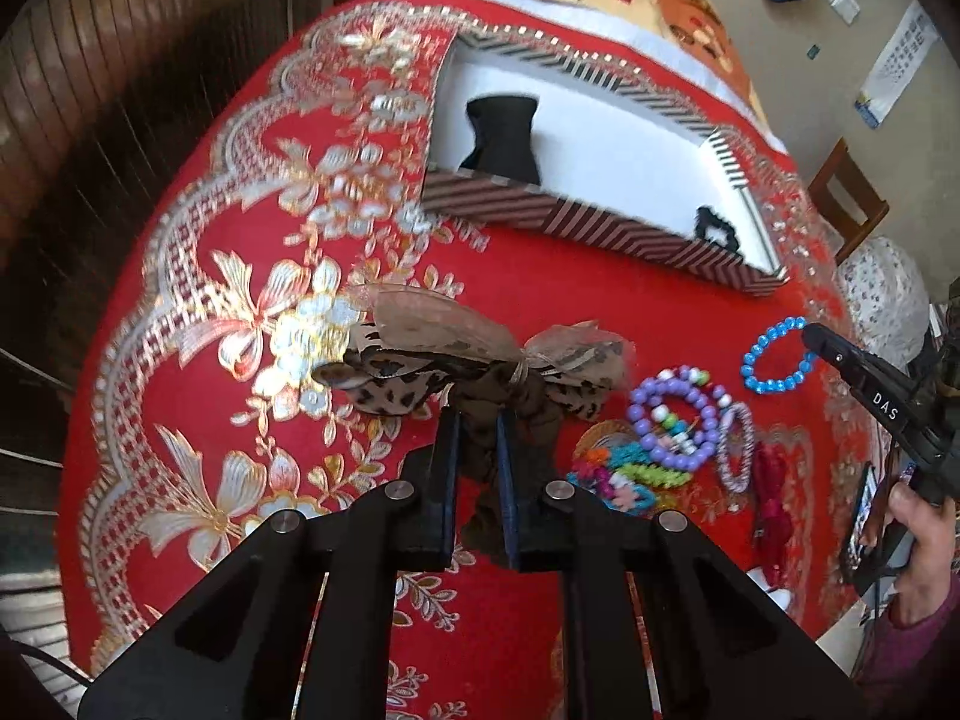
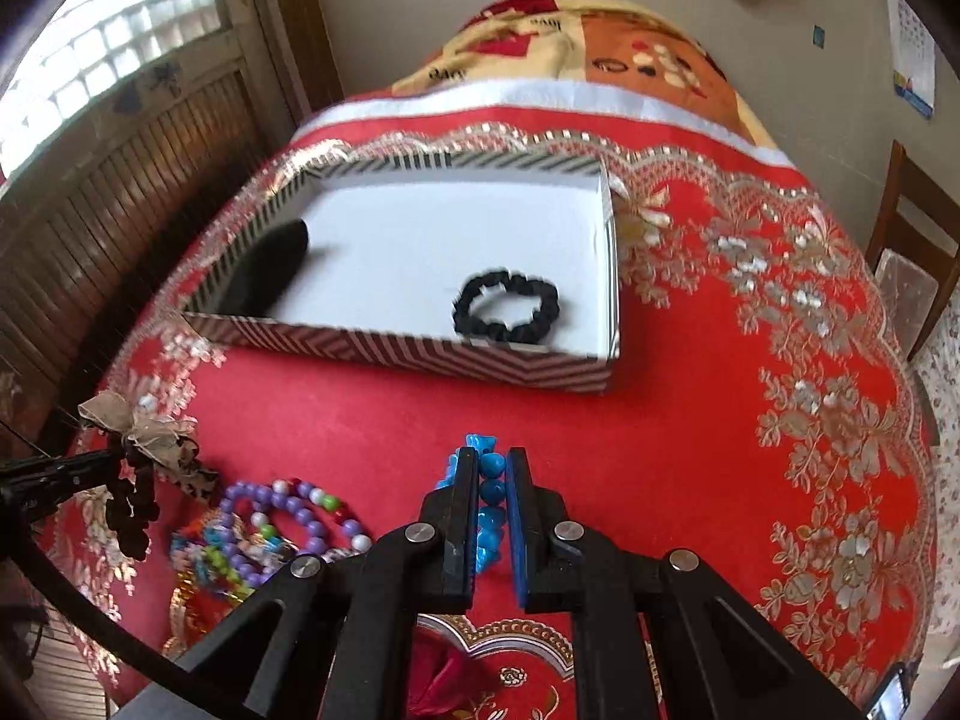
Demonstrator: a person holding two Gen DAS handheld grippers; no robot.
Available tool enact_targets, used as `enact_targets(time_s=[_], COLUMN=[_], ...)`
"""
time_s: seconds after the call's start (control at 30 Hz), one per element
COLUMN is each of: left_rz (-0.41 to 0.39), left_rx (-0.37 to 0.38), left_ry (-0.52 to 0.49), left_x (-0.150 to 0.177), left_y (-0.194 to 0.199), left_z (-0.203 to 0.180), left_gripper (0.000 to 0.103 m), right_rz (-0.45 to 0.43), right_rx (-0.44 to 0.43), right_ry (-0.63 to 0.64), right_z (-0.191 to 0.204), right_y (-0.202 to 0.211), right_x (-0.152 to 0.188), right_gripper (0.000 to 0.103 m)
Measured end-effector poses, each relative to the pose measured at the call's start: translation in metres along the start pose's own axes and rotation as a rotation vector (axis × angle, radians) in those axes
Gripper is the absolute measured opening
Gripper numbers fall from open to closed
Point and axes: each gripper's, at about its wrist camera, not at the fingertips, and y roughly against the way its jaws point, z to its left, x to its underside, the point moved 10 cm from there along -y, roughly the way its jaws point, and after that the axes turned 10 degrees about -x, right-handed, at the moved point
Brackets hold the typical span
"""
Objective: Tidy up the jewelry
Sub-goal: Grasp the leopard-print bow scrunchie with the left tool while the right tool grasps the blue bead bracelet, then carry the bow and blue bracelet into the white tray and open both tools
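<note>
I had the leopard-print fabric bow with sheer brown ribbon loops (image 1: 480, 360) pinched by its dark scrunchie part, its loops spread wide above the cloth. The bracelet of translucent blue beads (image 2: 486, 510) sat clamped as a bunched strand, hanging clear of the surface. The shallow rectangular box with striped walls and a white floor (image 2: 420, 354) lay open, a black beaded bracelet (image 2: 506, 305) lying flat near its right front corner and a dark fabric piece (image 2: 270, 267) at its left end. A purple bead bracelet (image 1: 675, 426) lay atop the heap of bright bands (image 1: 624, 477).
</note>
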Motion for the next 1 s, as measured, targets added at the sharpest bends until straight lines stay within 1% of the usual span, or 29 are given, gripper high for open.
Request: enact_targets(time_s=[0.23, 0.7, 1.0], left_rz=[-0.048, -0.098, -0.126], left_rx=[0.010, -0.034, -0.063], left_ry=[-0.012, -0.033, -0.051], left_x=[-0.016, -0.031, -0.050], left_y=[0.018, 0.031, 0.033], left_z=[-0.009, -0.015, -0.020], left_gripper=[0.010, 0.010, 0.011], right_rz=[-0.041, -0.057, -0.067], right_rx=[0.000, -0.008, -0.020], right_ry=[0.005, 0.022, 0.049], right_z=[0.003, 0.004, 0.008], right_y=[0.018, 0.032, 0.034], right_x=[-0.013, -0.019, -0.033], right_gripper=[0.008, 0.008, 0.008])
